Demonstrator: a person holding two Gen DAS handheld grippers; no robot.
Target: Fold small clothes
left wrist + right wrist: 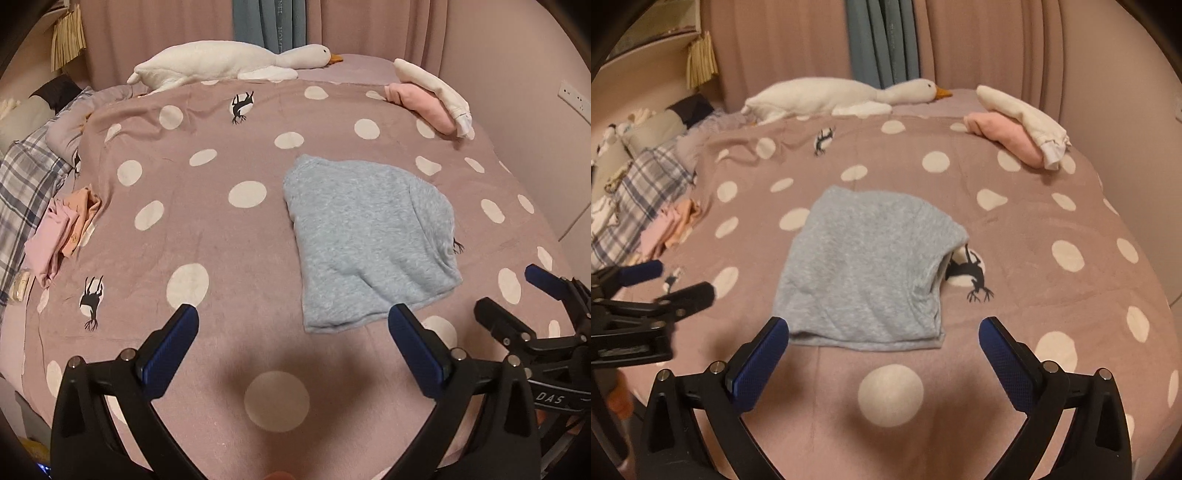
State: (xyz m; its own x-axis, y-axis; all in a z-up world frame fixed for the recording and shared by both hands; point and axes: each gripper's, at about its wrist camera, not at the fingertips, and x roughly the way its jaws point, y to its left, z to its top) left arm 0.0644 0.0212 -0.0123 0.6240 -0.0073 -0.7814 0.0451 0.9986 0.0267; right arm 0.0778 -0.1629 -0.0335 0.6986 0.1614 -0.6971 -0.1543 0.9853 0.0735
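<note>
garment: small grey-blue top, lying flat on the dotted bed cover, looks already folded at least once, near hem edge facing the tools
long axis: runs roughly away from the cameras, near hem to far rounded end, tilted a bit leftward at the far end
right tool: spread wide, nothing in it, parked just short of the near hem, hem sits pretty much dead centre between the two blue pads
left tool: also spread wide and empty, but garment sits ahead and off to its right, only the hem's left corner lands between its pads
nearer side: right one, probably, lined up straight on; left one needs a sideways shift first
spacing: tools close beside each other, right tool's fingers poking into the left view's edge
next move guess: pinch near hem corners and carry them toward the far end, along that long axis
watch out: fleece-like fabric looks thick, right side has a loose open edge that could flop out
other piles: pink and cream folded stack far right, pink and orange pile at left, well apart from the grey top
background: plush goose at the head of the bed, not in the way
</note>
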